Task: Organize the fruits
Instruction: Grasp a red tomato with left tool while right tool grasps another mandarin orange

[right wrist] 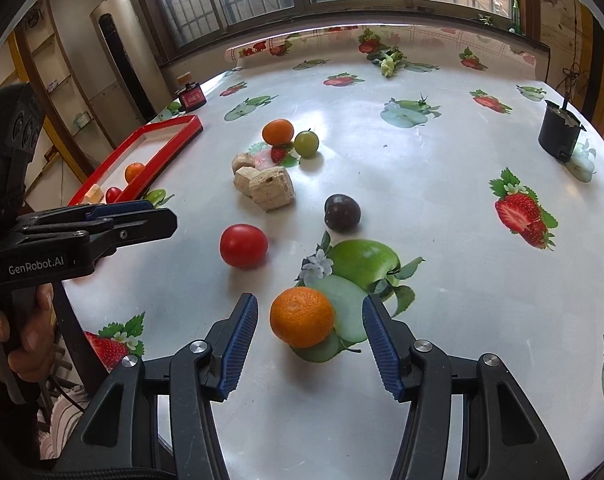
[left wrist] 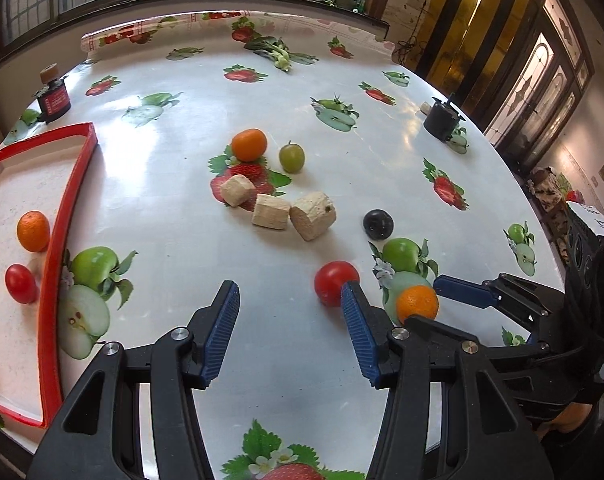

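Note:
My right gripper [right wrist: 310, 312] is open, its blue pads either side of an orange [right wrist: 302, 322] on the table, not touching it. The same orange [left wrist: 417, 303] shows in the left wrist view. My left gripper [left wrist: 290, 294] is open and empty, its right pad just in front of a red tomato [left wrist: 334, 280], which also shows in the right wrist view [right wrist: 243, 245]. A dark plum [right wrist: 342, 213], a second orange [right wrist: 278, 132] and a green fruit [right wrist: 306, 143] lie further out. The red tray [left wrist: 68, 208] at the left holds an orange [left wrist: 33, 231] and a tomato [left wrist: 20, 283].
Three beige blocks [left wrist: 272, 208] lie mid-table. A black pot [right wrist: 560, 132] stands at the far right, a small red-labelled bottle [left wrist: 54, 96] at the far left, leafy greens [left wrist: 278, 52] at the back. The round table's edge curves close at right.

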